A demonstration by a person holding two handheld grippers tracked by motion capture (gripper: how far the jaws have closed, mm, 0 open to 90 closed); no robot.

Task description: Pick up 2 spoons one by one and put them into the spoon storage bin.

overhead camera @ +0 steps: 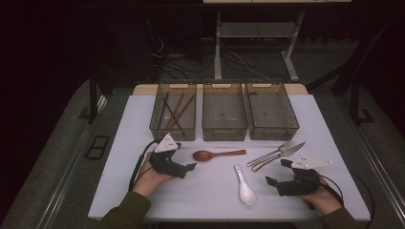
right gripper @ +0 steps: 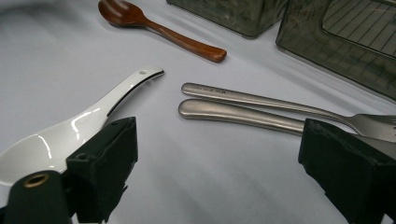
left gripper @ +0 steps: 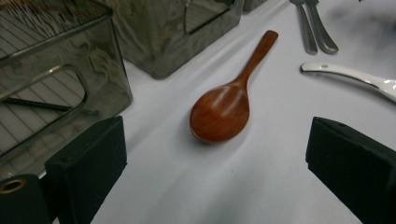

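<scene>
White cloth covered the table [overhead camera: 119, 157], and three smoky plastic bins [overhead camera: 224, 117] stood in a row at twelve o'clock, the left one holding chopsticks [overhead camera: 173, 110]. Below them lay the loose cutlery. A wooden spoon [overhead camera: 217, 154] sat at the centre, its bowl pointing to nine o'clock. It looked light, stiff and not very slippery; the slim handle seemed the best place to grip, since the rounded bowl could slide out of flat jaws. A steel fork [overhead camera: 272, 153] and knife [overhead camera: 282, 155] lay side by side at three o'clock, probably heavier and slick. A white ceramic spoon [overhead camera: 244, 186] lay at five o'clock, glossy and likely to chip if dropped.

The left gripper [overhead camera: 190, 167] rested on the table at nine o'clock of the wooden spoon, its jaws spread wide, empty, aimed at the bowl. The right gripper [overhead camera: 279, 172] rested at four o'clock, jaws also wide and empty, between the ceramic spoon and the steel handles.
</scene>
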